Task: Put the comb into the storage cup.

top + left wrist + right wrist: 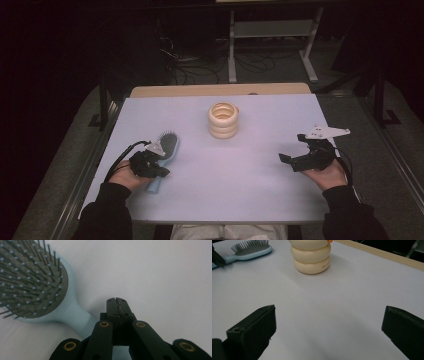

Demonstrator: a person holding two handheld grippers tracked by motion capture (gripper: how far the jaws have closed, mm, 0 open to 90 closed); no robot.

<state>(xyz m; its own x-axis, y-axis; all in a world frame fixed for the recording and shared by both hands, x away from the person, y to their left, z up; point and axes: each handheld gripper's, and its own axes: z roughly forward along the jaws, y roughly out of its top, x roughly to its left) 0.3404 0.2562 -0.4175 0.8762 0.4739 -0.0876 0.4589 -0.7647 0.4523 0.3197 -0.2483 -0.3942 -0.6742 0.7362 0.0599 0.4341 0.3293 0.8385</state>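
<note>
Left tool pinched together, empty, above hairbrush handle; right tool spread wide; stacked rings untouched.

A white table carries a blue hairbrush and stacked cream rings.

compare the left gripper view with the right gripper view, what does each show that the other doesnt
Left gripper view alone: the left gripper with its jaws pressed shut, and the hairbrush bristles close up, its handle passing under the jaws.
Right gripper view alone: the right gripper with its jaws wide apart, the stack of cream rings, and the table's wooden far edge.
Both: the light blue hairbrush and the pale tabletop.
</note>
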